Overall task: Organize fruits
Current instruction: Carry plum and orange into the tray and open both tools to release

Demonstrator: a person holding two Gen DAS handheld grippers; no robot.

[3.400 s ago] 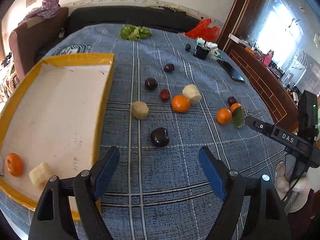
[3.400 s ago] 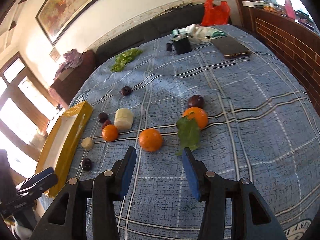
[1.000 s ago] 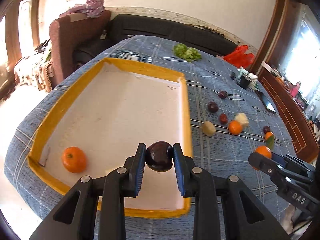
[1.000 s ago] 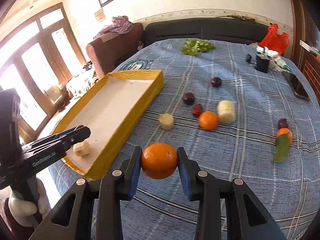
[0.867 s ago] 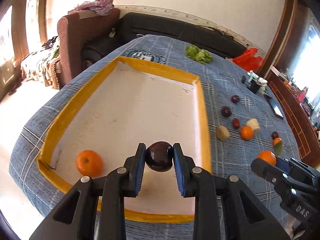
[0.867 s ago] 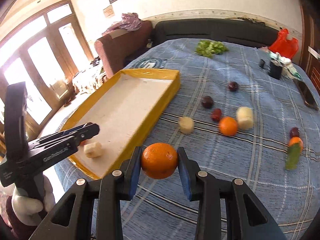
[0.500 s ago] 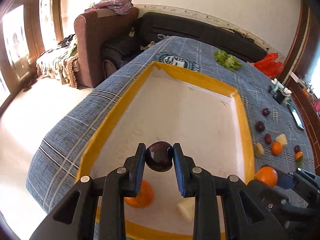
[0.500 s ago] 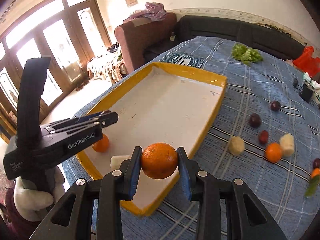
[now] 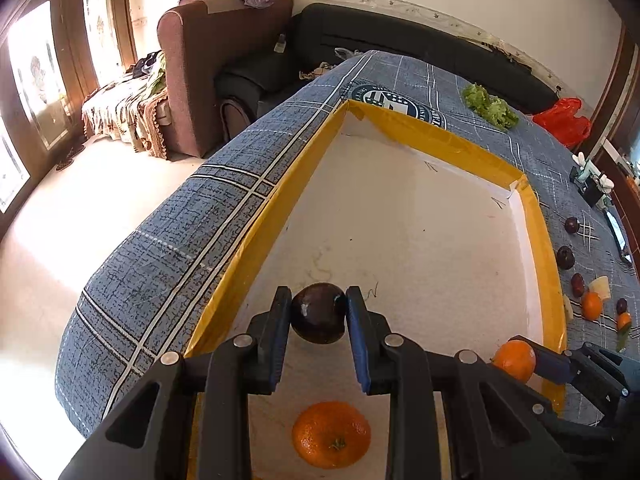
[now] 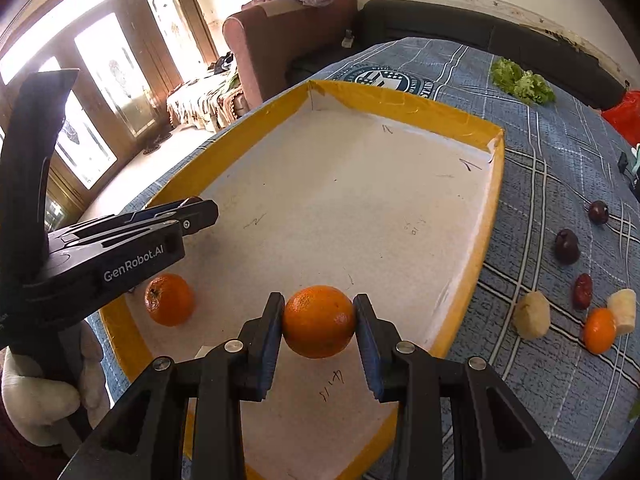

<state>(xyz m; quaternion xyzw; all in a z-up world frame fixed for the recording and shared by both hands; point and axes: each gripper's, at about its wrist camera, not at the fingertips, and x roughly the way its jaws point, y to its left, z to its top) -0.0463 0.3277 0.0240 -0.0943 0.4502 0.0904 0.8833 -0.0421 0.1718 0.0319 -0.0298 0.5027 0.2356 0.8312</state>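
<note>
My left gripper (image 9: 319,322) is shut on a dark plum (image 9: 318,313) and holds it above the near left part of the yellow-rimmed tray (image 9: 436,138). An orange (image 9: 331,434) lies in the tray just below it. My right gripper (image 10: 319,330) is shut on an orange (image 10: 319,321) over the tray's near end (image 10: 400,100). The left gripper (image 10: 188,214) shows at the left of the right wrist view, above the orange in the tray (image 10: 169,299). The right gripper's orange also shows in the left wrist view (image 9: 514,360).
Loose fruit lies on the blue checked tablecloth right of the tray: dark plums (image 10: 566,245), a red date (image 10: 583,290), pale peeled pieces (image 10: 532,315), a small orange (image 10: 599,335). Lettuce (image 10: 522,82) lies at the far end. A brown armchair (image 9: 224,60) stands beyond the table's left edge.
Both grippers have moved left from the cloth to over the tray, each still holding its fruit. The left gripper now hangs over the orange in the tray.
</note>
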